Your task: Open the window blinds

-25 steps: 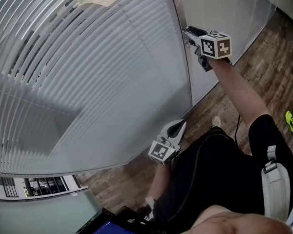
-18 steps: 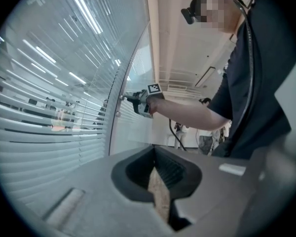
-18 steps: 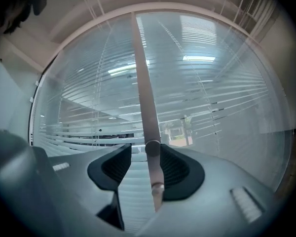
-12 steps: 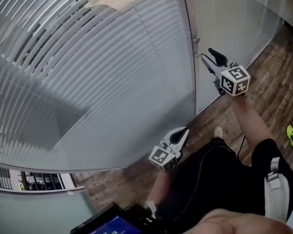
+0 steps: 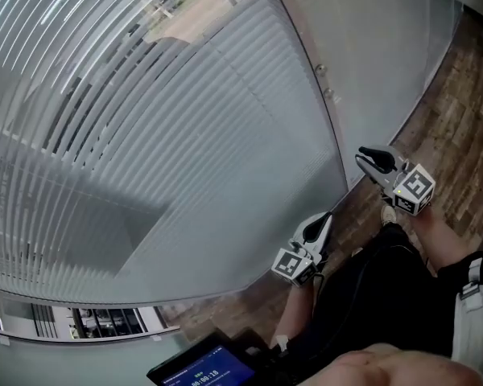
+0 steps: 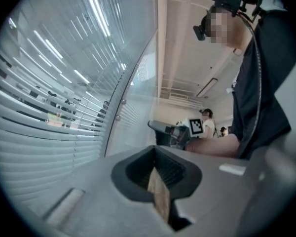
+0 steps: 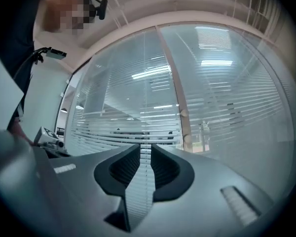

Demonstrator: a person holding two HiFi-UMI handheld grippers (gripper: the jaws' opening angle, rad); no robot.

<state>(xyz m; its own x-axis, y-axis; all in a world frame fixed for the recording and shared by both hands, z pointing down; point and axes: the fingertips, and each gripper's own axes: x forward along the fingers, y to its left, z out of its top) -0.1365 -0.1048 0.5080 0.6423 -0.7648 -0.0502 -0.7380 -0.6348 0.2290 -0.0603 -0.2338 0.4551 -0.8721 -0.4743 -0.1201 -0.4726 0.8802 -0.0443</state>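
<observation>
The window blinds (image 5: 169, 135) fill the head view from nine to twelve o'clock. They are narrow, horizontal grey slats, tilted apart near the top so that daylight shows between them. At one o'clock stands a smooth frosted glass panel (image 5: 378, 39) with round metal studs (image 5: 320, 69) along its edge. Brown wood-plank floor (image 5: 459, 87) lies at two to three o'clock. The left gripper (image 5: 322, 223), at five o'clock, is clenched on nothing. The right gripper (image 5: 366, 158), at three o'clock, has just been closing; a narrow slot shows between its jaws, with nothing in it. Both grippers are apart from the blinds.
</observation>
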